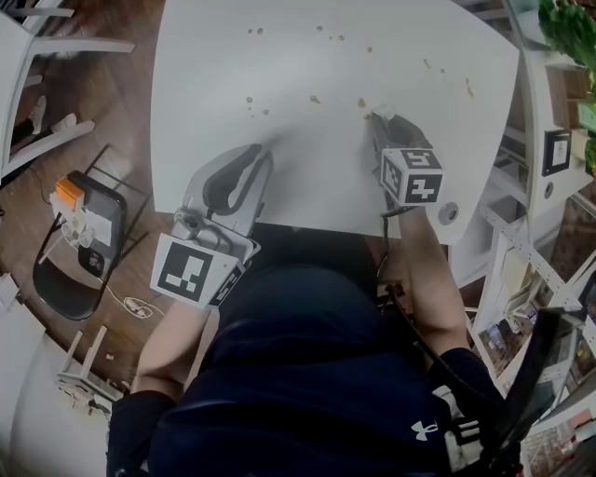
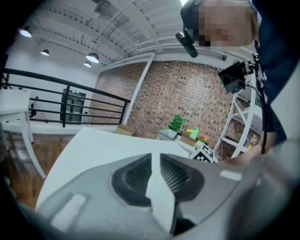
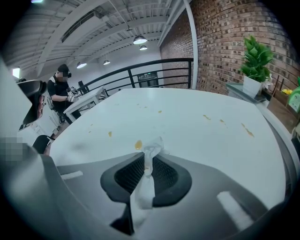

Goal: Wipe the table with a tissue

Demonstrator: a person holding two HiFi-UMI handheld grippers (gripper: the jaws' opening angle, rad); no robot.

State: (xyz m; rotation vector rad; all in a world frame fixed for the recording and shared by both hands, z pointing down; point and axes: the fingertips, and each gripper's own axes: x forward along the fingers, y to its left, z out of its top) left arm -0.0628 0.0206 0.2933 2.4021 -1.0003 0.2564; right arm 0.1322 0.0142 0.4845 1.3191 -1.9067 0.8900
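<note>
The white table [image 1: 307, 168] carries several small orange-brown stains [image 1: 362, 102] across its far half. My right gripper [image 1: 380, 119] points down at the table near one of them, shut on a crumpled white tissue [image 3: 151, 152] whose wad sticks out past the tips. An orange stain [image 3: 138, 145] lies just beyond that wad. My left gripper [image 1: 264, 154] hovers over the table's near left part with its jaws together. In the left gripper view [image 2: 155, 157] only a thin white sliver shows between the pads; I cannot tell what it is.
A black chair [image 1: 79, 242] stands on the wooden floor at the left. White shelving [image 1: 549, 149] and a green plant [image 1: 573, 28] flank the table's right side. A round grommet [image 1: 449, 212] sits near the table's right front corner. A person [image 3: 61, 89] stands far off.
</note>
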